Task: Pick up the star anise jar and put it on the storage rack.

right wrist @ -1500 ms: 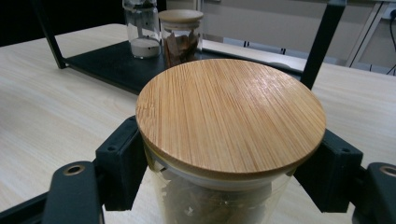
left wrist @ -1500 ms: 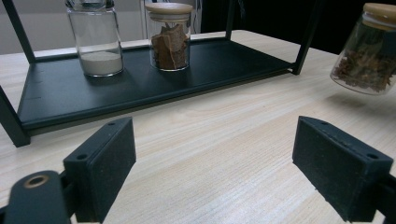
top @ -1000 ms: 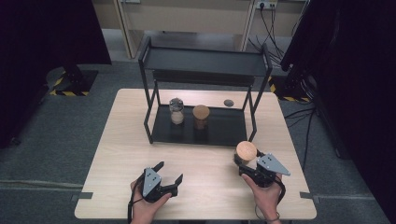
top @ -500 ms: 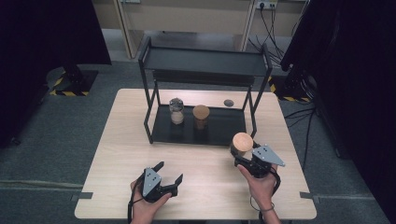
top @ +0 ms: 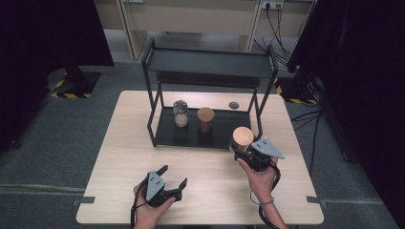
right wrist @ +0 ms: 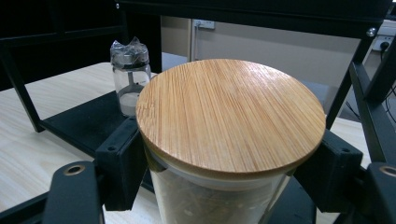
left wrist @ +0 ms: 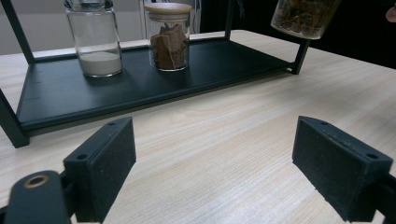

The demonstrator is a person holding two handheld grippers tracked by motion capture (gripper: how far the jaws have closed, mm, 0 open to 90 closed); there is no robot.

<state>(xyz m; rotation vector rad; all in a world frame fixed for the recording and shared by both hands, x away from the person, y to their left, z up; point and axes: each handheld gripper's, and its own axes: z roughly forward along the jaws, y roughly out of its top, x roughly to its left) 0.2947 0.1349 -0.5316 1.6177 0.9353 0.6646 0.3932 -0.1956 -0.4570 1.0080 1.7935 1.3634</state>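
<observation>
A glass jar with a round bamboo lid (top: 242, 136) hangs just above the table in front of the black rack's right front leg, with my right gripper (top: 242, 148) shut on its body. In the right gripper view the lid (right wrist: 229, 112) sits between both pads (right wrist: 116, 168), and brown bits show inside the jar. My left gripper (top: 174, 175) rests low at the table's near edge, open, with only bare wood between its pads (left wrist: 105, 165). The left gripper view catches the held jar's bottom (left wrist: 306, 16) at the top right.
The two-tier black rack (top: 210, 64) stands at the table's back. Its lower tray (top: 188, 136) carries a jar of white powder (top: 181, 113) and a bamboo-lidded jar of brown chunks (top: 206, 119). A small dark disc (top: 234, 105) lies behind the rack. Bare tray lies right of the jars.
My right gripper has carried the bamboo-lidded jar forward toward the rack's right front and a little higher. The left gripper has stayed put.
</observation>
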